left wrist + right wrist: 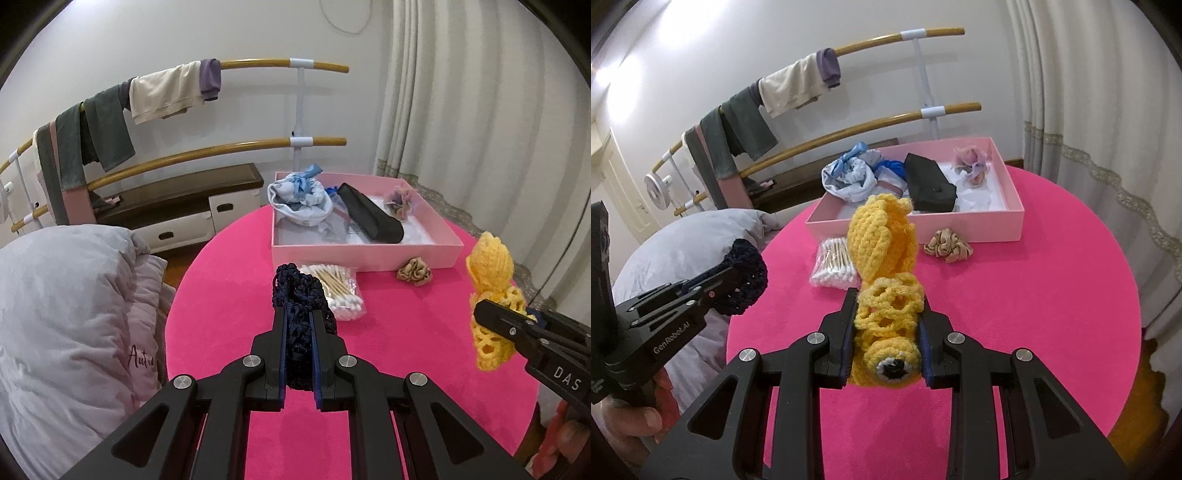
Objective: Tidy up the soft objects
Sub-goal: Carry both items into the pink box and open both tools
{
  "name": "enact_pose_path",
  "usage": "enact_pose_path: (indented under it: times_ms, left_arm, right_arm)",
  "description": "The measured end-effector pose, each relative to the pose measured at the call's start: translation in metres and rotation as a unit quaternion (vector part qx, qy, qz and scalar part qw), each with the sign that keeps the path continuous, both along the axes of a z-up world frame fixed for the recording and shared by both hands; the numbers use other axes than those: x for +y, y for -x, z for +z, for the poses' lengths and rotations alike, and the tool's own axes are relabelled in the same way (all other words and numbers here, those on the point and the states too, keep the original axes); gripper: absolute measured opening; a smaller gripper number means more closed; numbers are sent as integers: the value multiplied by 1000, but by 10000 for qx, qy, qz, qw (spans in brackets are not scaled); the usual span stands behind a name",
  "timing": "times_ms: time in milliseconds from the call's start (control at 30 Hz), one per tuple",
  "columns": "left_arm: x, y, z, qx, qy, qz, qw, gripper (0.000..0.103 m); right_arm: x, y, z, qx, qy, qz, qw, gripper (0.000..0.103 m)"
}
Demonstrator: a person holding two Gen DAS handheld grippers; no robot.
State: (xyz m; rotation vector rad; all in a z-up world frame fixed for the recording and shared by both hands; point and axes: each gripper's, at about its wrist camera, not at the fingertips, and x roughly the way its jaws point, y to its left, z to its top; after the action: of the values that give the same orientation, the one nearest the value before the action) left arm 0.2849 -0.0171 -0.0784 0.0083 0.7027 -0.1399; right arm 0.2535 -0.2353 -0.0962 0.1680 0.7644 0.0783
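My left gripper [298,314] is shut on a dark navy crocheted piece [301,295] and holds it above the pink round table [406,350]. It also shows in the right wrist view [744,280]. My right gripper [888,299] is shut on a yellow crocheted fish [882,236] with a black-and-white eye, held above the table; the fish also shows in the left wrist view [491,273]. A pink open box [369,254] at the table's far side holds a blue-white cloth [299,201], a black case [373,218] and a pastel scrunchie [399,203].
A beige scrunchie [414,272] and a bag of cotton swabs [338,290] lie on the table in front of the box. A grey duvet [66,314] lies to the left. A rack with hanging clothes [110,122] and curtains [480,129] stand behind.
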Motion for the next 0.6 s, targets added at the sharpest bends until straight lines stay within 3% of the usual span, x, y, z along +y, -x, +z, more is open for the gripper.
enact_pose_path:
  times_ms: [600]
  left_arm:
    - [-37,-66,57,-568,217,-341,9976,7]
  right_arm:
    - [-42,-39,62,-534,169,-226,9982,26]
